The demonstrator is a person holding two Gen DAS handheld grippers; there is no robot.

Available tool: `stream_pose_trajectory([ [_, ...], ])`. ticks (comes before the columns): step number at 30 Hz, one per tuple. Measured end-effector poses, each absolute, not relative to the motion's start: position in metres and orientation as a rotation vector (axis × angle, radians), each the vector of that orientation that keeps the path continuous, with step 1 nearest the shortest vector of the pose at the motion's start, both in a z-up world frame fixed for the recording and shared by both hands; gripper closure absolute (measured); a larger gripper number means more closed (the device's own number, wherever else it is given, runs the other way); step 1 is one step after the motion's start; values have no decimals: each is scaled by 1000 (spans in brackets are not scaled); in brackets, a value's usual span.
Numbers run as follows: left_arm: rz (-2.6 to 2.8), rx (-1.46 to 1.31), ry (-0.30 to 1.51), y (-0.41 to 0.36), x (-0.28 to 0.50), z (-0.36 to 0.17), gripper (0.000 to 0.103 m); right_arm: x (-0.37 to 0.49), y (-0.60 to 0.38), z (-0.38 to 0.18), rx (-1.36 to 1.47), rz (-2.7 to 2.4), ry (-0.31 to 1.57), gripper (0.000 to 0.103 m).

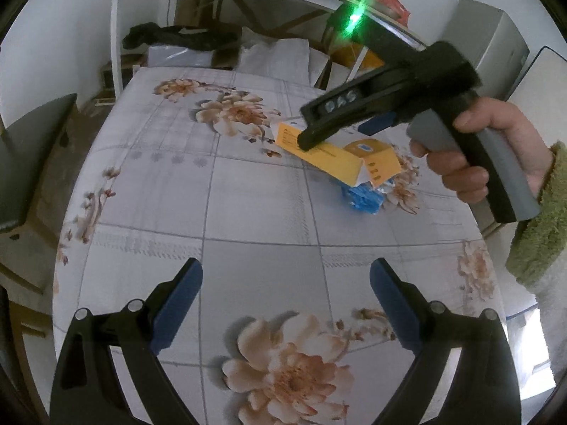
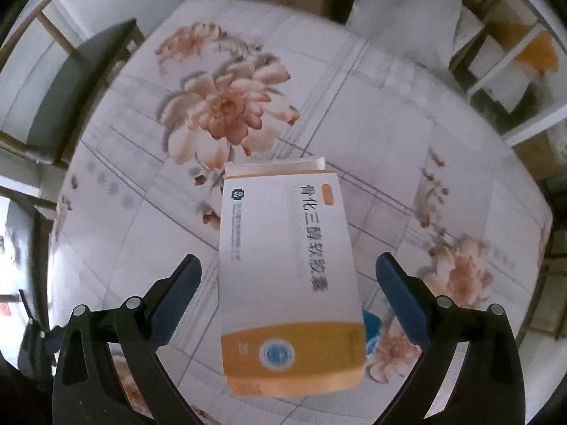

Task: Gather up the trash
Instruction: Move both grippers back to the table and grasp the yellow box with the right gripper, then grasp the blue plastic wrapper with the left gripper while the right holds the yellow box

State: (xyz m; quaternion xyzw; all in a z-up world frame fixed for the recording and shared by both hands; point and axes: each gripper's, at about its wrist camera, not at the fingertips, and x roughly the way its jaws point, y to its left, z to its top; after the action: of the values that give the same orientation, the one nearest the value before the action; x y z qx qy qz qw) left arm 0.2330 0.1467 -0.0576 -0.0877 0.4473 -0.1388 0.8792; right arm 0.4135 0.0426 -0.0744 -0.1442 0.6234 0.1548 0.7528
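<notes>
The right gripper [image 2: 287, 285] hangs over the medicine box [image 2: 288, 276] on the flowered surface [image 2: 407, 141], jaws spread either side without touching it; a blue wrapper [image 1: 365, 196] lies beside it; the left gripper [image 1: 285, 292] gapes empty

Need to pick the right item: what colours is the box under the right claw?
White with orange-yellow bands, the box shows best in the right wrist view.

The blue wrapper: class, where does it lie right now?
In the left wrist view, the blue wrapper lies right of centre on the floral tablecloth, tucked partly under the yellow-and-white box.
</notes>
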Motion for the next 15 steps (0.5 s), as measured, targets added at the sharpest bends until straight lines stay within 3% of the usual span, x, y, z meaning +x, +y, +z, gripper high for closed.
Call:
stream_pose_trajectory([
  [3,-306,-192,946,148,237,-59,10,413,43,-84,-334,332,1392,34],
  [15,-398,-211,912,126,264,-49,10,367,-59,-13,-28,308,1172,35],
])
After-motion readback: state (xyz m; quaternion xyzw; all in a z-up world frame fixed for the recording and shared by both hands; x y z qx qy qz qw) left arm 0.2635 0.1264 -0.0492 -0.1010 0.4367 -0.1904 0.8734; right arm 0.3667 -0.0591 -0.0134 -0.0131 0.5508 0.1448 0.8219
